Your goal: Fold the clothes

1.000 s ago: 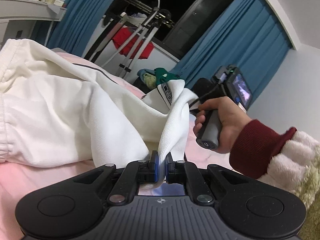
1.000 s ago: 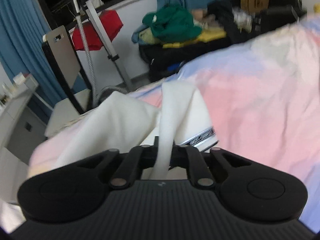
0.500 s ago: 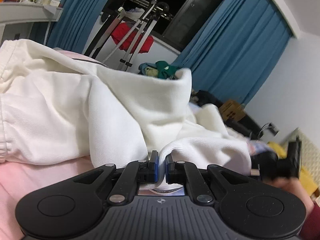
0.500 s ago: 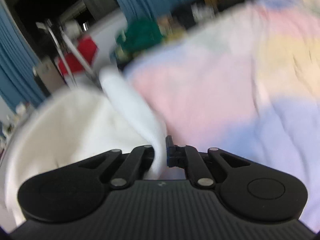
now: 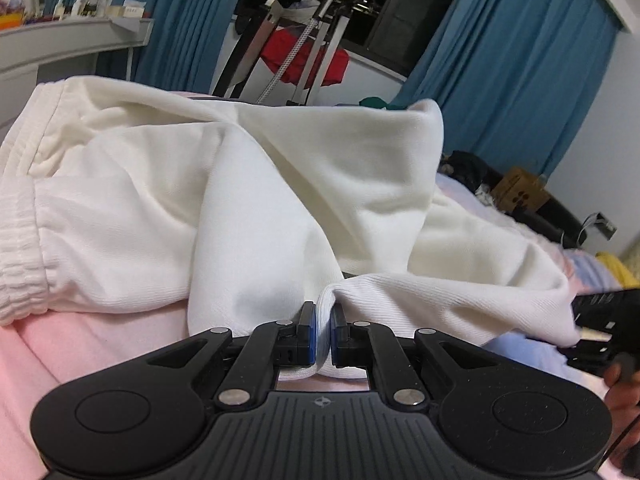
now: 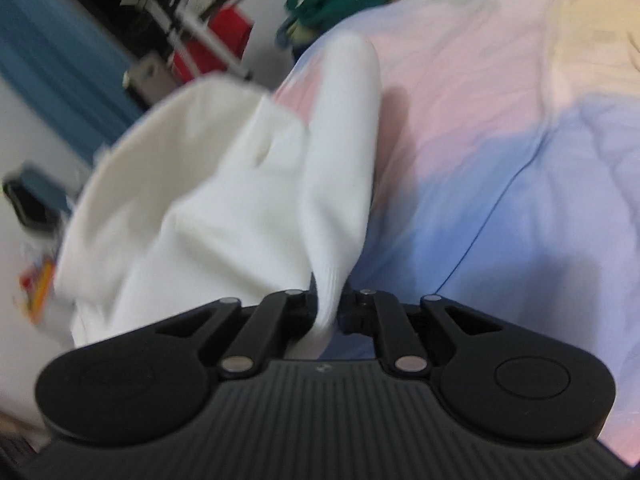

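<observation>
A bed sheet (image 6: 500,128) in pink, blue and pale yellow patches covers the bed; blue curtains (image 5: 512,80), a dark window and a rack with a red cloth (image 5: 304,60) stand behind. The white trousers (image 5: 224,200) lie heaped on the sheet – elastic waistband (image 5: 20,256) at the left, the length running rightward. The left gripper (image 5: 322,330) points slightly down, its fingers clenched on a ribbed cuff. The right gripper (image 6: 326,306) also tilts down, a white fold between its fingers, which have just been easing apart – the blurred view leaves unclear whether they still pinch it.
</observation>
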Motion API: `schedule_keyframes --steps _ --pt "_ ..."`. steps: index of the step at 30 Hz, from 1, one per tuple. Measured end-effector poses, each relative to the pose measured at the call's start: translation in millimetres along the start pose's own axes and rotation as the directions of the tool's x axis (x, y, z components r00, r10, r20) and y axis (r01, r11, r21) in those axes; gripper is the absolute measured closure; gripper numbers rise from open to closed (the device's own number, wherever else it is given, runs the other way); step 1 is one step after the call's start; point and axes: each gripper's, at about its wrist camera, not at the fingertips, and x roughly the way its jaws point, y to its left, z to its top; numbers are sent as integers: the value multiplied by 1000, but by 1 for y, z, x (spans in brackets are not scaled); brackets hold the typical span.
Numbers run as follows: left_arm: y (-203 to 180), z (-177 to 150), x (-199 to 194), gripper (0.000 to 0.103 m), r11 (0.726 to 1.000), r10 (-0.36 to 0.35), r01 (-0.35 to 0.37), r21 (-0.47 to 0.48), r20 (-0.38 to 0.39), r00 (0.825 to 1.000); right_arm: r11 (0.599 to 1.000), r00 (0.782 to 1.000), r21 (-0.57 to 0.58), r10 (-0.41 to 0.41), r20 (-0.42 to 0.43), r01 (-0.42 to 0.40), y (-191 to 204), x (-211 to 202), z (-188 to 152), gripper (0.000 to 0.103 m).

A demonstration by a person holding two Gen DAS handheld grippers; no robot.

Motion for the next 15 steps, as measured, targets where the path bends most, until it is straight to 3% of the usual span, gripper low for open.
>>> schedule_keyframes --steps 2,4,8,11,15 --pt "-4 -1 3 96 1000 12 -12 25 1 1000 997 1000 71 15 12 -16 -10 0 7 61" --pt "-6 -2 5 96 999 21 -21 37 -2 1000 994 1000 108 17 23 -19 -18 -2 9 53" --pt "-2 -3 8 96 1000 23 -23 16 -20 1000 987 997 160 -38 73 25 -33 -1 22 51" --pt "-1 -3 7 96 1000 17 -17 1 -25 1000 973 996 228 -61 71 43 -52 28 47 42" --pt "1 -3 6 95 1000 9 -9 -19 -26 1000 983 996 183 8 92 -24 -68 74 69 42"
